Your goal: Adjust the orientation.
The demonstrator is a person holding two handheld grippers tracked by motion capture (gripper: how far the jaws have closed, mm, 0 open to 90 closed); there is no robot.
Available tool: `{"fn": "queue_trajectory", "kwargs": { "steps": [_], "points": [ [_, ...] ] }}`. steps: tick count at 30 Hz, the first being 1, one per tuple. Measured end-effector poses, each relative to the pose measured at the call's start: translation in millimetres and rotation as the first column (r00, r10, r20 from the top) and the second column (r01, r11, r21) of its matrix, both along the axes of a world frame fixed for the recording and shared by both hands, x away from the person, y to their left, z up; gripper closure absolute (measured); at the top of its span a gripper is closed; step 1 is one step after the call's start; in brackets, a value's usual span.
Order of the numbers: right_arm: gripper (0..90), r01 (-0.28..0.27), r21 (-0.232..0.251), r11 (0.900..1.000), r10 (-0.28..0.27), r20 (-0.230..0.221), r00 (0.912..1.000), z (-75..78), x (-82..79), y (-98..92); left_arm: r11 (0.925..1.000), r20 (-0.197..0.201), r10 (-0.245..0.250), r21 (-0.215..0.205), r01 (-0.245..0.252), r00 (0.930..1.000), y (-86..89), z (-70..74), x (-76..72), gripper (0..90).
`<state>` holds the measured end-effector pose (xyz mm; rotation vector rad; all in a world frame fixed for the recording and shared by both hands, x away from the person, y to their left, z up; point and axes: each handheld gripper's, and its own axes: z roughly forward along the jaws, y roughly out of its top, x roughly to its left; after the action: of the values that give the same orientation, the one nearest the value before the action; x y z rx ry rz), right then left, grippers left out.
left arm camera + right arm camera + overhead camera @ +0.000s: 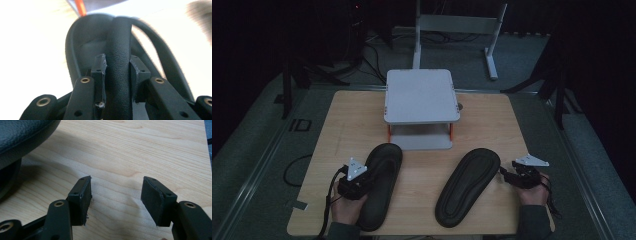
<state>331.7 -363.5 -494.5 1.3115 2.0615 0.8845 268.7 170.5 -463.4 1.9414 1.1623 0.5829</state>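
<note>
On the wooden desk (422, 165), seen from the high view, a grey two-tier stand (422, 97) with orange legs sits at the far middle; nearer the person than the stand lie two black slippers, the left slipper (379, 185) nearer-left of the stand and the right slipper (468, 186) nearer-right of it, both lengthways with toes angled toward the stand; the right slipper lies sole up, its ribbed tread showing. That view also gives the left gripper (357, 181) at the left slipper's outer edge and the right gripper (508, 175) just beside the right slipper's outer edge, each held in a hand at the near side of the desk.

The left gripper view adds what the high view cannot resolve: the left slipper's thick, pebbled black strap (120, 62) runs up between the fingers (98, 67), which are closed against it on both sides; beyond it the footbed curves away, and an orange leg (80, 7) of the stand shows at the top.

The right gripper view shows the right gripper's fingers (80, 195) wide apart with bare wood grain between them, holding nothing; a rounded edge of the right slipper (17, 137) fills the upper-left corner, apart from the fingers.
</note>
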Motion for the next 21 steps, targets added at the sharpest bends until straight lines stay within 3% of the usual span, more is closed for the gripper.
{"fn": "queue_trajectory", "kwargs": {
  "steps": [1,7,10,16,21],
  "points": [
    [41.1,0.0,0.0,1.0,0.0,0.0,1.0,0.0,0.0,0.0,0.9998,-0.001,0.004,0.018,-0.004,1.0,-1.0,-0.3,0.6,70.2],
    [41.1,-0.002,0.0,1.0,0.002,0.003,1.0,0.3,-0.2,0.5,1.0,-0.008,0.0,-0.003,-0.001,1.0,0.1,-6.5,11.8,70.2],
    [41.1,-0.003,-0.001,1.0,0.003,0.0,1.0,0.0,0.2,0.1,0.9999,-0.025,0.01,0.009,-0.01,0.9996,1.3,-9.6,16.0,68.3],
    [41.1,-0.01,-0.002,1.0,0.01,0.002,1.0,0.6,-0.5,1.6,0.9989,0.019,0.036,-0.028,-0.036,0.9991,5.4,-1.2,9.3,50.4],
    [40.8,-0.025,-0.006,1.0,0.025,0.007,0.9997,2.4,-2.2,5.4,0.9987,0.053,0.035,-0.04,-0.033,0.998,4.5,9.9,2.0,47.1]
  ]
}}
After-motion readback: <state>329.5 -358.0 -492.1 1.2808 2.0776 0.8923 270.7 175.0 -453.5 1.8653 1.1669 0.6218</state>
